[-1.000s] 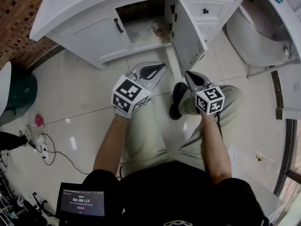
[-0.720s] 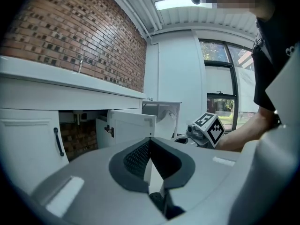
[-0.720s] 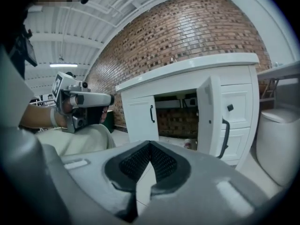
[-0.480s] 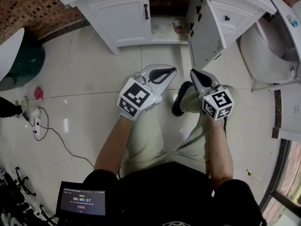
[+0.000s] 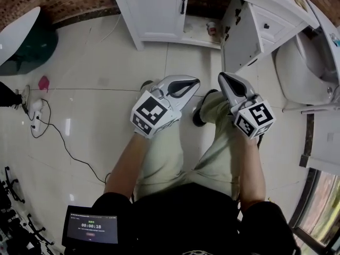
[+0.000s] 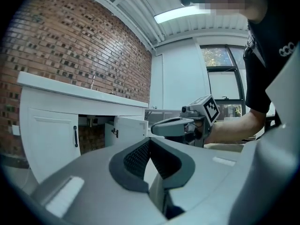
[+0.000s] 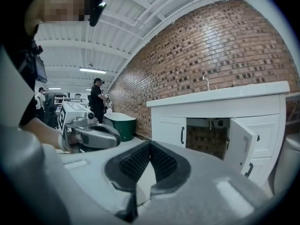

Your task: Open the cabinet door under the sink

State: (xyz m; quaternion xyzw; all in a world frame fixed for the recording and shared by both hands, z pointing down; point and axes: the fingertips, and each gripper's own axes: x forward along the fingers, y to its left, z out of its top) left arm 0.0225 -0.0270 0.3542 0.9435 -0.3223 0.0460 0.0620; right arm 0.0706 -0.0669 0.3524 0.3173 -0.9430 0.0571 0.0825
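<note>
Cabinet door (image 5: 240, 36) stands swung open, task apparently complete. Left tool (image 5: 195, 81) and right tool (image 5: 222, 76), both closed on nothing, sit well clear; steer them off its edge.

The big white cabinet (image 5: 159, 7) is cut off at the top edge, the dark green round tub (image 5: 32, 47) at the left, and the little thing (image 5: 211, 28) inside is too small to tell.
</note>
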